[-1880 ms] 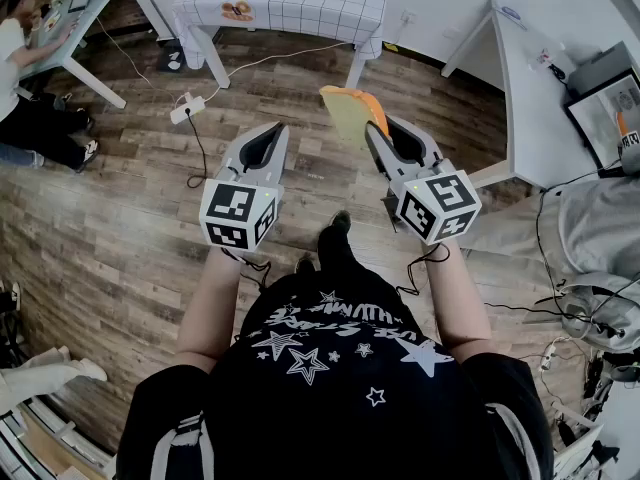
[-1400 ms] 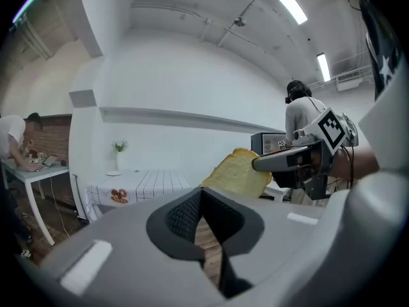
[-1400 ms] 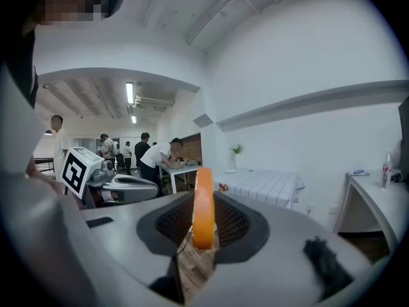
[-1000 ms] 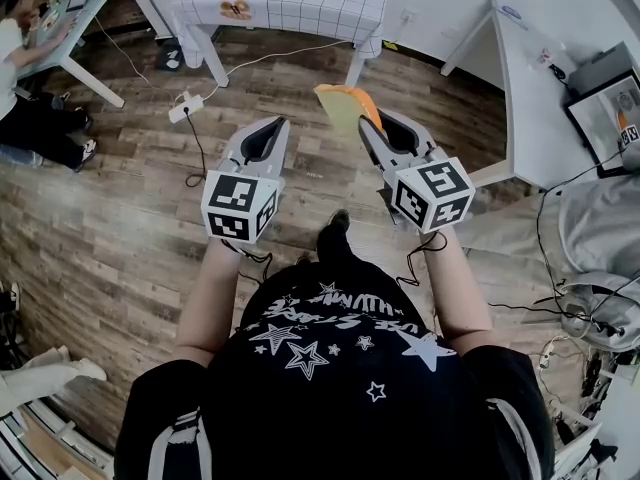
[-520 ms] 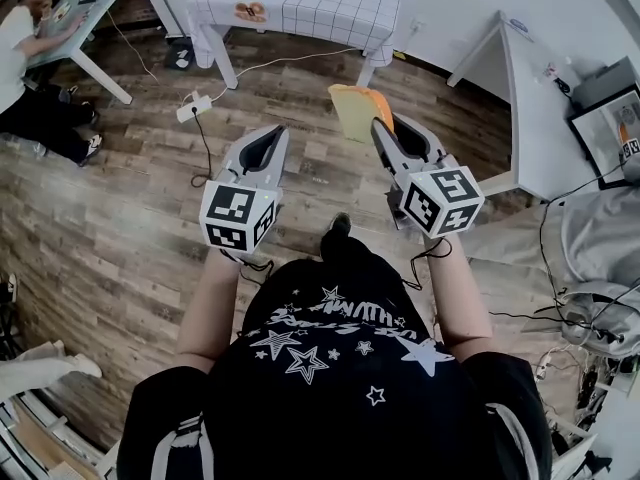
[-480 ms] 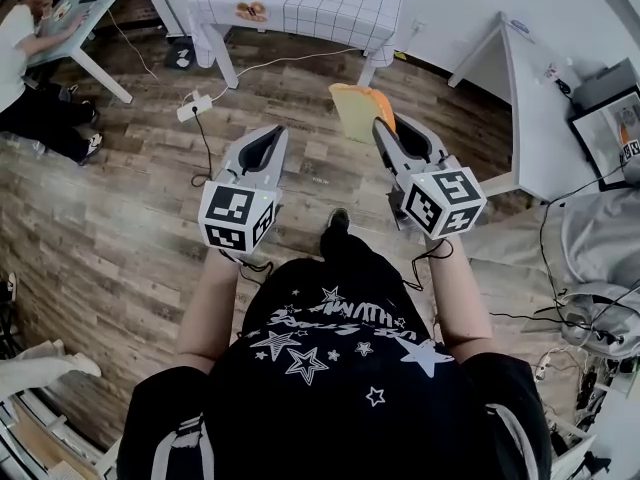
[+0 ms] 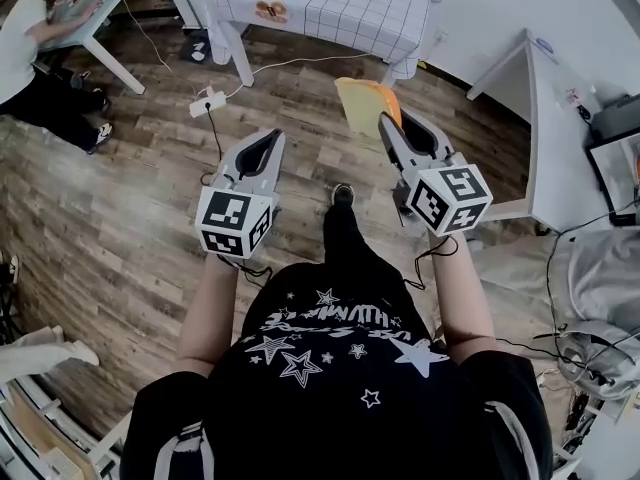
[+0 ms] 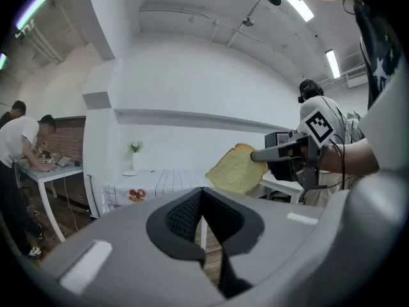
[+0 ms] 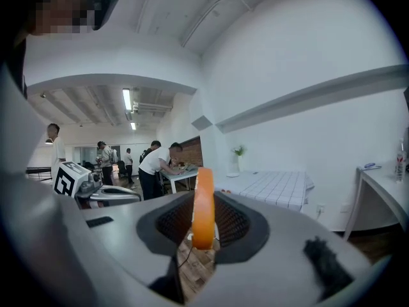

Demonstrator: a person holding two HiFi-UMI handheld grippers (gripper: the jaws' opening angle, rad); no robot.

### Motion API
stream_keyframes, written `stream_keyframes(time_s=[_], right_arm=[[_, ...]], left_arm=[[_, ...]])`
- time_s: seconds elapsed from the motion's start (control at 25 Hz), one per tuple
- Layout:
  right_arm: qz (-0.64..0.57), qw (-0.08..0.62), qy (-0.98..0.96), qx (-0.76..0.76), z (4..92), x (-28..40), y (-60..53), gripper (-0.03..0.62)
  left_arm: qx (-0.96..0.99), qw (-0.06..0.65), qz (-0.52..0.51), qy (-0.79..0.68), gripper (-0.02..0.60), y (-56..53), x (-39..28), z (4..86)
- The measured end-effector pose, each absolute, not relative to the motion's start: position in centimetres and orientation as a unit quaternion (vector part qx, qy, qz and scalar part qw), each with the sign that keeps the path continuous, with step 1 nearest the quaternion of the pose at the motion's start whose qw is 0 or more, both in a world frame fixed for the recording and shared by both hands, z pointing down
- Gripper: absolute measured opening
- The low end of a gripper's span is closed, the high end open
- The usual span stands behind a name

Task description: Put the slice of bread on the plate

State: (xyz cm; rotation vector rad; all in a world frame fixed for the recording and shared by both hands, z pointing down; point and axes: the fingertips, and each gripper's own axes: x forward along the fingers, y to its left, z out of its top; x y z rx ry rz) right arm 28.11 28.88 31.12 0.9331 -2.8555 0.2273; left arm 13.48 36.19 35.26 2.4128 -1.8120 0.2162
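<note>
A slice of bread (image 7: pixel 362 108), pale with an orange-brown crust, stands on edge in my right gripper (image 7: pixel 386 120), which is shut on its lower part. It shows edge-on in the right gripper view (image 9: pixel 204 203) and flat-on in the left gripper view (image 8: pixel 238 169). My left gripper (image 7: pixel 267 138) is level with it on the left, shut and holding nothing. Ahead stands a table with a checked cloth (image 7: pixel 340 3). On it are a red-brown item (image 7: pixel 270 11) and a small white plate (image 8: pixel 130 173) beside a vase.
Both grippers hang over a wooden floor. A power strip with a cable (image 7: pixel 208 102) lies near the table's leg. A person (image 7: pixel 35 48) bends over a desk at the far left. A white desk (image 7: pixel 560 118) stands at the right.
Both grippers have moved forward together, and the checked table now sits closer and more central. The bread is still in the right gripper.
</note>
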Motion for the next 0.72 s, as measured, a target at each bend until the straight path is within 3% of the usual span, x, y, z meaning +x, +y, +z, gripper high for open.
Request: stream_keyframes(time_s=[0.72], right_arm=[[0.116,0.069,-0.948,0.287,31.8,24.1,6.5,0.097]], left_arm=[[0.777,0.083,0.088,-0.617,0.009,16.1,9.6,34.0]])
